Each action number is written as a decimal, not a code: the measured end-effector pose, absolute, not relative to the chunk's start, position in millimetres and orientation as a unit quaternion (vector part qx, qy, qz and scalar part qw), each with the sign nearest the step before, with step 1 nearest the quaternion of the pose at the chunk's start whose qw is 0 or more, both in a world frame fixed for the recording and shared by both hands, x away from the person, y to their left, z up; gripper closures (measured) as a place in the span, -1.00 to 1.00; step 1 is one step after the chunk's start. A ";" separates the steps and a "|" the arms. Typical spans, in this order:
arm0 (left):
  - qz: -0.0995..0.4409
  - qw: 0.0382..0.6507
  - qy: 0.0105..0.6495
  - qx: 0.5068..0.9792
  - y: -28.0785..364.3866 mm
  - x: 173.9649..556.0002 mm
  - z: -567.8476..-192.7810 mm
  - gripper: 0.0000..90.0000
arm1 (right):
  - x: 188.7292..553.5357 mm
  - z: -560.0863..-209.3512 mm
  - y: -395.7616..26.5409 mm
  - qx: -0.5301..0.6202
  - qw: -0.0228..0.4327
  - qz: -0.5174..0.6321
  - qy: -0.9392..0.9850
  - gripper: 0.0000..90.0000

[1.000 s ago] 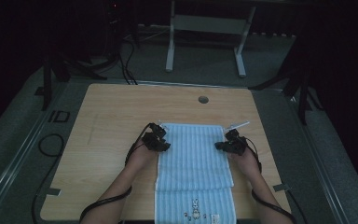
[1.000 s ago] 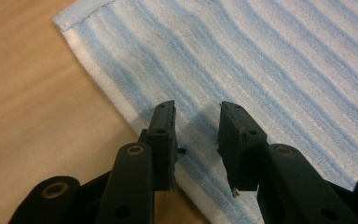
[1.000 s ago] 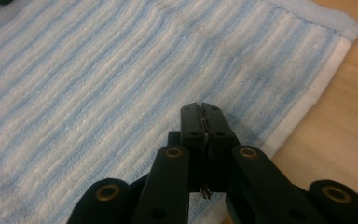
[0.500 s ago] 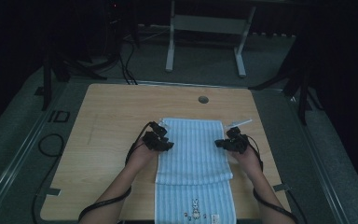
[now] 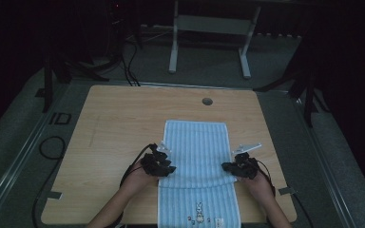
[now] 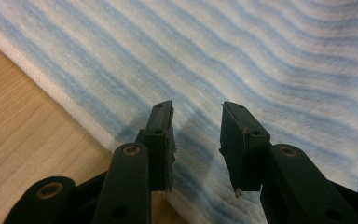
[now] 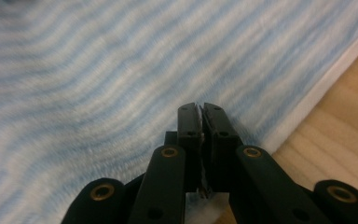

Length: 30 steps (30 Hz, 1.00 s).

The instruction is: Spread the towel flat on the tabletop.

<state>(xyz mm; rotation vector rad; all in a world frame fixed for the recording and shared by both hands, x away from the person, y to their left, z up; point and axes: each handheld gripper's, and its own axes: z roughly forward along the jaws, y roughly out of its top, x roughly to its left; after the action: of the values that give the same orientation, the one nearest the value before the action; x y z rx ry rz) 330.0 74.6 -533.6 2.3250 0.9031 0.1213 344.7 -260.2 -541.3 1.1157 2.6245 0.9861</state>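
A light blue striped towel (image 5: 197, 147) lies lengthwise on the wooden table (image 5: 119, 123), and its near end with a small rabbit print (image 5: 198, 209) hangs over the front edge. My left gripper (image 5: 168, 168) sits at the towel's left edge. In the left gripper view it (image 6: 196, 109) is open over the cloth (image 6: 261, 56), with nothing between the pads. My right gripper (image 5: 225, 166) sits at the towel's right edge, and in its own view it (image 7: 199, 106) is shut over the stripes (image 7: 98, 70). I cannot tell whether cloth is caught in it. A low crease crosses the towel between the two grippers.
A round cable hole (image 5: 207, 101) sits near the table's far edge. Bare wood lies left of the towel and beyond it. Behind the table stand a white metal frame (image 5: 209, 28) and dark stands, and a cable loop (image 5: 52, 145) lies on the floor at the left.
Both grippers have slid along the towel's sides toward the near edge. A crease across the towel now shows between them.
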 end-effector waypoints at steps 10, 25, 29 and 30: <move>0.055 0.312 0.355 0.880 71.9 349.2 -540.1 0.42 | 365.4 -540.8 -259.4 0.375 0.068 0.321 0.867 0.91; 0.081 0.305 0.385 0.867 70.8 391.2 -539.9 0.42 | 413.8 -538.3 -251.4 0.403 0.062 0.309 0.859 0.88; 0.090 0.303 0.387 0.866 68.7 395.2 -540.2 0.42 | 423.4 -537.6 -251.4 0.411 0.063 0.304 0.857 0.89; 0.090 0.303 0.387 0.866 68.7 395.2 -540.2 0.42 | 423.4 -537.6 -251.4 0.411 0.063 0.304 0.857 0.89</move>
<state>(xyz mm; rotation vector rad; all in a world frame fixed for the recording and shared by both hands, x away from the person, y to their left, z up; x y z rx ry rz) 395.2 68.7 -540.2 2.2962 1.0266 0.2379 423.4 -251.4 -537.6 1.2409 2.5910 0.9189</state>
